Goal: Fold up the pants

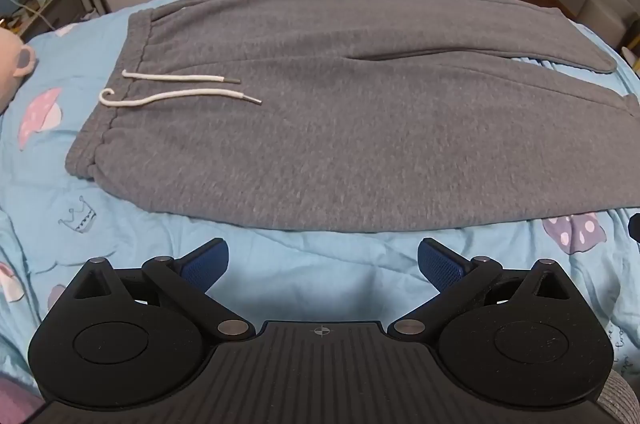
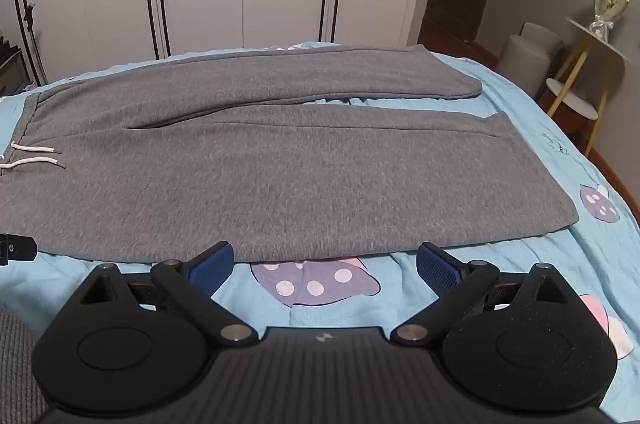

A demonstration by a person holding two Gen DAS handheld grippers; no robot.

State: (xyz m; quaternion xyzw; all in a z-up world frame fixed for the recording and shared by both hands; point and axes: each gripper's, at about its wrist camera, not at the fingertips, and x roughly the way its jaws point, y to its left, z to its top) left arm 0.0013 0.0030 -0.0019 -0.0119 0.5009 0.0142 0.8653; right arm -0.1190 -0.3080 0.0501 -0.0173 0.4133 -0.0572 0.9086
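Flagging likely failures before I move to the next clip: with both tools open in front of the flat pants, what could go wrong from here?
1. The white drawstrings lie loose on the grey pants; a fold may trap or drag them.
2. The left tool and right tool could pinch the soft blue bedsheet along with the near pants edge.
3. The far leg splays away from the near one, so the cuffs may end up misaligned.

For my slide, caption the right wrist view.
Open right gripper hovers before grey pants laid flat on a blue bedspread.
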